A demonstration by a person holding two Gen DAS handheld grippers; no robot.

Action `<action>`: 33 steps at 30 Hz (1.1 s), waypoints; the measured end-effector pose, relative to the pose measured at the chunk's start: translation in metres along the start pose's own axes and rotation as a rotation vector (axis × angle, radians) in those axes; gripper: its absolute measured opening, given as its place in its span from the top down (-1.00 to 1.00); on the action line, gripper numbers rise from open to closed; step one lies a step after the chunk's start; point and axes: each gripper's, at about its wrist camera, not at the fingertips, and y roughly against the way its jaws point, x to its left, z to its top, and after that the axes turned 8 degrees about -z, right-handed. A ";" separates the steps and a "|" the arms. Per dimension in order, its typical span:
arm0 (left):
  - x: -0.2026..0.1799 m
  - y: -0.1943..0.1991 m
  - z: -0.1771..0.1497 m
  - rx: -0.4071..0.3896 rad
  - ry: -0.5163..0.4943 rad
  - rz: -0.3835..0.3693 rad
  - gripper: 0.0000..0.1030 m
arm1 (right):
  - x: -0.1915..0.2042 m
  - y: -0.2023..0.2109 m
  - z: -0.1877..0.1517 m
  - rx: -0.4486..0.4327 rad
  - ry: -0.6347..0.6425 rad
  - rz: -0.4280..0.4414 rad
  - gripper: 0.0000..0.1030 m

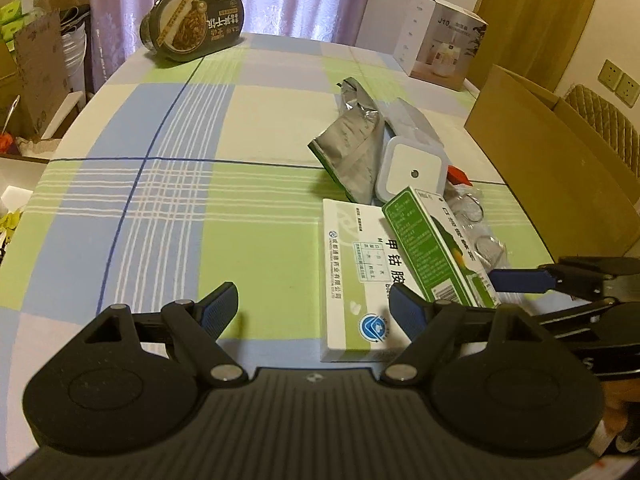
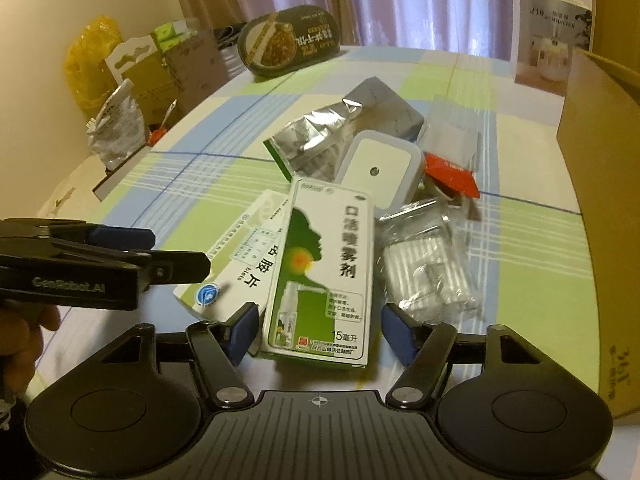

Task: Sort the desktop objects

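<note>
Left gripper [image 1: 314,308] sits low over the near edge of the tabletop, jaws spread wide, nothing between the blue pads [image 1: 218,306]. Right gripper [image 2: 316,334] is just beside it (each shows side-on in the other's camera), jaws equally wide apart, fingertips level. A hand [image 2: 24,334] grips the left one's handle from behind.

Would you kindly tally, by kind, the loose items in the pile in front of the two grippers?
Medicine boxes: 2 (green spray box, white tablet box)
Foil pouches: 1
White square devices: 1
Clear plastic packets: 1
Red packets: 1
Total: 6
</note>
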 end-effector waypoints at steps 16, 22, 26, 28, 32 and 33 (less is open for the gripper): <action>-0.039 -0.033 0.002 0.063 -0.144 -0.006 -0.53 | -0.022 0.015 -0.015 0.005 0.020 -0.125 -0.03; -0.047 -0.049 -0.005 0.105 -0.192 0.045 -0.33 | -0.019 0.020 -0.022 0.008 0.043 -0.135 -0.03; -0.054 -0.042 -0.016 0.129 -0.208 0.062 -0.32 | -0.015 0.024 -0.028 0.027 0.087 -0.134 -0.03; -0.061 -0.035 -0.024 0.149 -0.227 0.071 -0.32 | -0.016 0.027 -0.033 0.043 0.108 -0.134 -0.03; -0.084 -0.015 -0.040 0.165 -0.259 0.066 -0.32 | -0.024 0.040 -0.047 0.067 0.133 -0.131 -0.03; -0.089 -0.011 -0.044 0.172 -0.247 0.041 -0.32 | -0.027 0.045 -0.052 0.074 0.139 -0.134 -0.03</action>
